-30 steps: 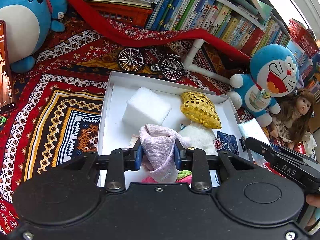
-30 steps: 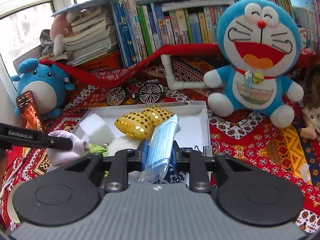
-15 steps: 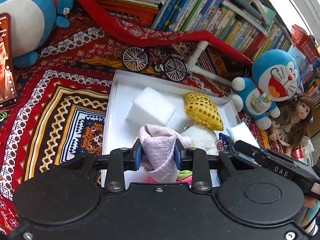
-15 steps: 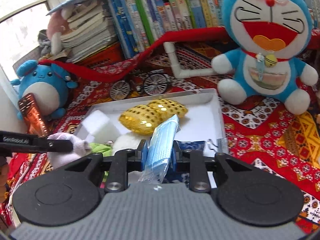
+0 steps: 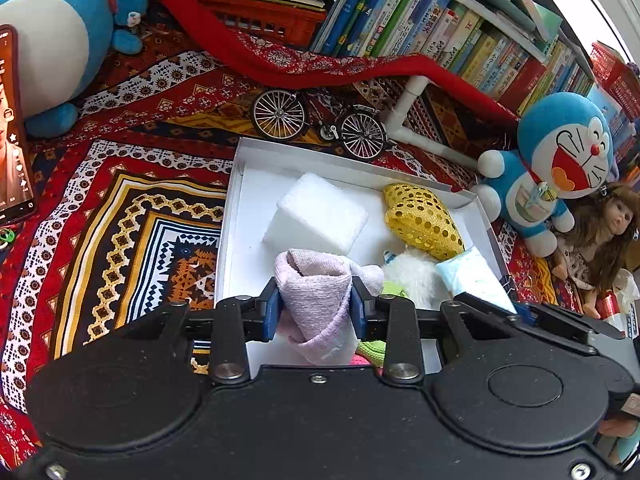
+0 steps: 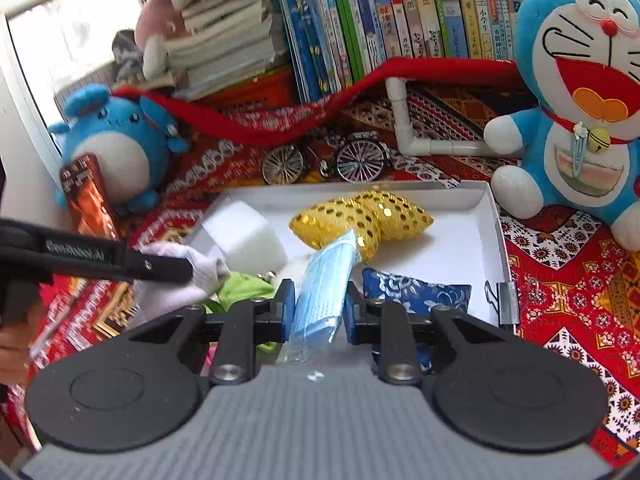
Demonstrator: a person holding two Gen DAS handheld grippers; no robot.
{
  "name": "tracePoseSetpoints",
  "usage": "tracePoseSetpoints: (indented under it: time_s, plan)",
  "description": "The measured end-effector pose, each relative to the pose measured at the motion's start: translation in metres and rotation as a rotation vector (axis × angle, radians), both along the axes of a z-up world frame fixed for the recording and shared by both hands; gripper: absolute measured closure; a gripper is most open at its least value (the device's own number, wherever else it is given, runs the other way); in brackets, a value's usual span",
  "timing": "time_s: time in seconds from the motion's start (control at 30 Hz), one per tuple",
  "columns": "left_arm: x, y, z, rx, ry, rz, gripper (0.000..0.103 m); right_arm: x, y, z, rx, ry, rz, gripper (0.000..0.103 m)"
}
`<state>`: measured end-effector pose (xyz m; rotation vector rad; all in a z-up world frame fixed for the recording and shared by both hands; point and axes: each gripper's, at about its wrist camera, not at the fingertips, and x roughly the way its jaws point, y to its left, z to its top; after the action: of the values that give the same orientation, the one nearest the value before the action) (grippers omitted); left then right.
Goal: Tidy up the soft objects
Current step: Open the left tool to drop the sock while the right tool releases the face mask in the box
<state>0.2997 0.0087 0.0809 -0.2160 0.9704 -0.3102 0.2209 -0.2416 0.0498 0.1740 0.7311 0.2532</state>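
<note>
A white open box (image 5: 240,184) lies on the patterned cloth. In it are a white foam block (image 5: 316,212), a gold sequin cushion (image 5: 420,216), a white fluffy toy (image 5: 408,272), a green cloth (image 6: 240,288) and a blue patterned pouch (image 6: 416,296). My left gripper (image 5: 316,304) hangs over the box's near end; its pads still press a rolled pale pink cloth (image 5: 316,284) while the jaws are opening. My right gripper (image 6: 316,308) is shut on a light blue mask pack (image 6: 324,280), held over the box's near right part, close beside the left gripper.
A blue cat plush (image 6: 580,92) and a doll (image 5: 600,240) sit right of the box. A toy bicycle (image 5: 320,120) and a white pipe (image 6: 404,120) lie behind it, with books beyond. A round blue plush (image 5: 48,36) and a phone (image 5: 12,128) stand at the left.
My right gripper has carried the mask pack forward and down over the box, closer to the left gripper. The left gripper stays in place with the pink cloth.
</note>
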Motion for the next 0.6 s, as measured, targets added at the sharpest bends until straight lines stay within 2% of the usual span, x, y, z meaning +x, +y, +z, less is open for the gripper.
tracePoseSetpoints:
  time_s: [0.1,0.23,0.4,0.47,0.53,0.6]
  plan:
    - [0.006,-0.001,-0.003,0.002,0.025,0.005,0.071,0.002,-0.001,-0.005,-0.018,0.018,-0.009,0.074]
    - [0.014,-0.012,-0.005,0.046,0.048,-0.022,0.071,0.005,-0.008,-0.009,-0.027,0.032,-0.036,0.075]
    - [0.019,-0.018,-0.006,0.035,0.059,-0.027,0.070,0.006,-0.015,-0.012,-0.006,0.041,-0.057,0.075]
    - [0.019,-0.018,-0.006,0.034,0.057,-0.029,0.070,0.005,-0.015,-0.012,-0.002,0.037,-0.053,0.071]
    - [0.018,-0.017,-0.006,0.030,0.056,-0.030,0.064,0.004,-0.015,-0.011,0.001,0.032,-0.047,0.071]
    - [0.018,-0.016,-0.005,0.018,0.060,-0.033,0.052,0.002,-0.015,-0.009,0.005,0.027,-0.042,0.066]
